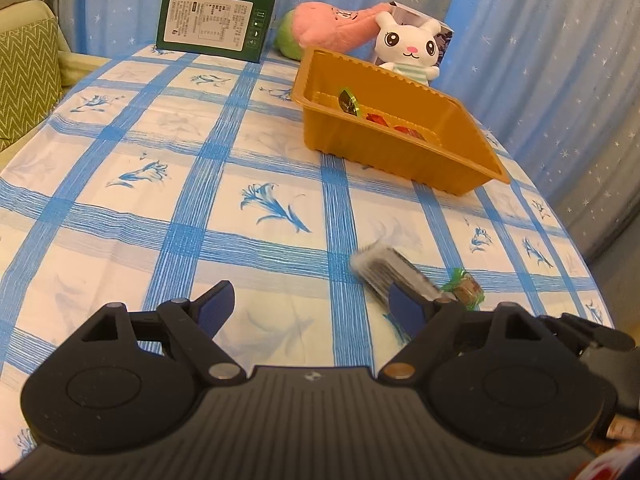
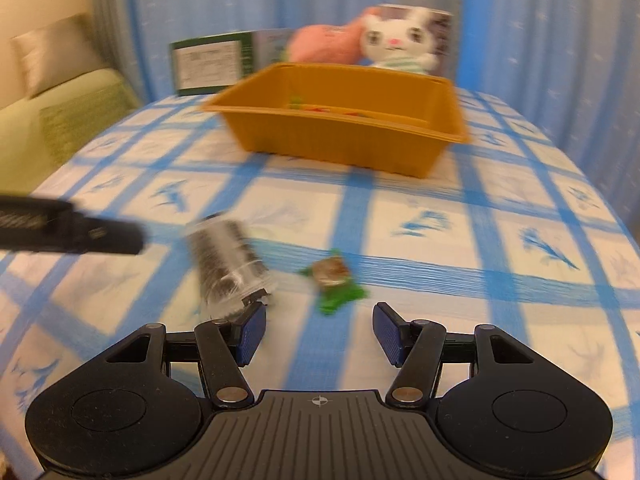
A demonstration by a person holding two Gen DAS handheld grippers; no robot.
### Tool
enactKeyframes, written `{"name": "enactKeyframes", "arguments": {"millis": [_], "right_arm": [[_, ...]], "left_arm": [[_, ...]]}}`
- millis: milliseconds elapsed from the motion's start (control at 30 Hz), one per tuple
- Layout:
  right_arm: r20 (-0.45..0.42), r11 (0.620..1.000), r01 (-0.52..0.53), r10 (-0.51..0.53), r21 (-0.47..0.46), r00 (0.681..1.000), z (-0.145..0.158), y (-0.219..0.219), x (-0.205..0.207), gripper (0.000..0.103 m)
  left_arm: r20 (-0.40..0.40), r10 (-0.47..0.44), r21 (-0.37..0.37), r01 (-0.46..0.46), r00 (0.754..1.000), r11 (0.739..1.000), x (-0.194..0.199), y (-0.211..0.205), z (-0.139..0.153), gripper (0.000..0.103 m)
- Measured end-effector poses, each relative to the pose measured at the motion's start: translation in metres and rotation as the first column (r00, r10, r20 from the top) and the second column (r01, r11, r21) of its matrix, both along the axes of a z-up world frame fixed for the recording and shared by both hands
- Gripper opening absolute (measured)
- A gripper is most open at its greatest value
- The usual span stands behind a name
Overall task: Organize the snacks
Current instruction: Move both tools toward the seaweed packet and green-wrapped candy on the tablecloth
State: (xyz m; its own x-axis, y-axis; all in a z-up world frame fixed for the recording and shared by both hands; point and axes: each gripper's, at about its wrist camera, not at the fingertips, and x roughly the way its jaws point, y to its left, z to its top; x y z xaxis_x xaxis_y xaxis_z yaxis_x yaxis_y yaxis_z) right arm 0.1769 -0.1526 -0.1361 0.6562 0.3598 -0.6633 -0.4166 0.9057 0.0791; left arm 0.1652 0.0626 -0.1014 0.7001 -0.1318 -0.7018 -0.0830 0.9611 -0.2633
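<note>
An orange tray [image 1: 352, 136] stands on the checked tablecloth and holds several wrapped snacks [image 1: 348, 101]; it also shows in the right wrist view [image 2: 332, 136]. A clear pack of dark biscuits [image 1: 384, 270] lies on the cloth beside my left gripper's right finger. A green-wrapped candy [image 1: 466, 290] lies just right of it. My left gripper [image 1: 310, 306] is open and empty. In the blurred right wrist view the biscuit pack [image 2: 226, 260] lies left of the green candy [image 2: 334, 280]. My right gripper [image 2: 318, 330] is open, just short of the candy.
A green box [image 1: 214, 22], a pink plush [image 1: 332, 24] and a white rabbit plush [image 1: 408, 46] stand at the table's far edge before a blue curtain. A sofa with a green cushion [image 1: 24, 80] is at the left. The left gripper's finger [image 2: 72, 232] shows in the right view.
</note>
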Motion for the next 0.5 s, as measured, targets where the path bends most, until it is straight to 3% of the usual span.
{"name": "enactKeyframes", "arguments": {"millis": [133, 333, 500], "right_arm": [[0.025, 0.999, -0.054, 0.054, -0.008, 0.998, 0.001, 0.008, -0.007, 0.060], [0.006, 0.996, 0.088, -0.088, -0.008, 0.996, 0.002, -0.012, 0.005, 0.060], [-0.008, 0.990, 0.139, -0.139, -0.021, 0.990, 0.002, -0.024, 0.007, 0.060]], "left_arm": [[-0.004, -0.028, -0.008, 0.028, 1.000, 1.000, 0.004, -0.009, -0.002, 0.083], [0.003, -0.103, -0.008, 0.103, 0.995, 0.995, 0.019, -0.035, -0.005, 0.083], [0.002, -0.121, -0.015, 0.121, 0.993, 0.993, 0.036, -0.050, -0.009, 0.081]]}}
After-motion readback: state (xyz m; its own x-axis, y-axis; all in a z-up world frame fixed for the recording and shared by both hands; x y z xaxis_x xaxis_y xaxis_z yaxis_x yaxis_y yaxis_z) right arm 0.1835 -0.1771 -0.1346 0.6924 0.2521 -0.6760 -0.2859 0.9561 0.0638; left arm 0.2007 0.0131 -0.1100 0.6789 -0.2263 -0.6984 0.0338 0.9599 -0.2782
